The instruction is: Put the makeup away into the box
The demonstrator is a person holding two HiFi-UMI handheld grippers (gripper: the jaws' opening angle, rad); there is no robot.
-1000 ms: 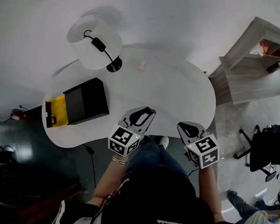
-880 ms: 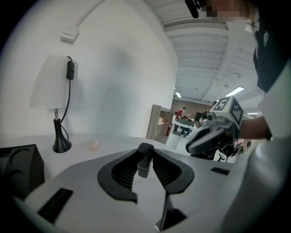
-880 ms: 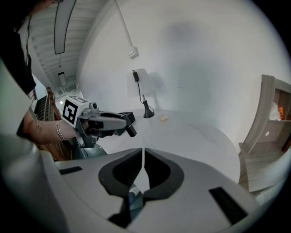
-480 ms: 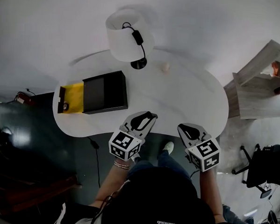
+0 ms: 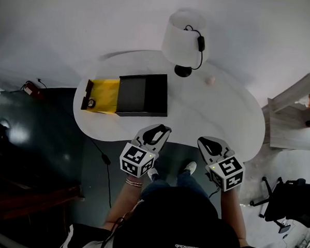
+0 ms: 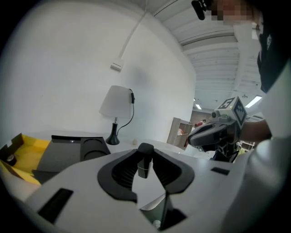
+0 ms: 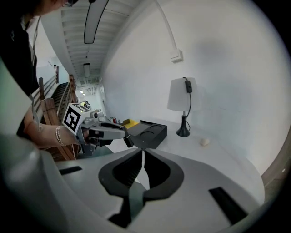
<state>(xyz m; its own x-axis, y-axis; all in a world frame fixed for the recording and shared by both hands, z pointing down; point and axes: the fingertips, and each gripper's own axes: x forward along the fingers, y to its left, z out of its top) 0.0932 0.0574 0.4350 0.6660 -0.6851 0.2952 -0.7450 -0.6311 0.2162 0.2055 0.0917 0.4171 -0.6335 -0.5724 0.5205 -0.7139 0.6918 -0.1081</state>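
Note:
A black box lies on the white table, its yellow inner tray pulled out to the left with a small dark round item in it. My left gripper hovers at the table's front edge just below the box. It is shut on a short black makeup tube, upright between the pads. In the left gripper view the box lies ahead on the left. My right gripper hangs beside it, shut and empty. A small pale makeup piece sits by the lamp.
A white lamp with a black cord stands behind the box's right end. Grey shelves and a black office chair stand to the right of the table. Dark floor lies to the left, and my legs are under the front edge.
Both grippers have swung left along the table's front edge, towards the box. Box, lamp and table have slid right in the head view. Neither gripper's jaws have changed.

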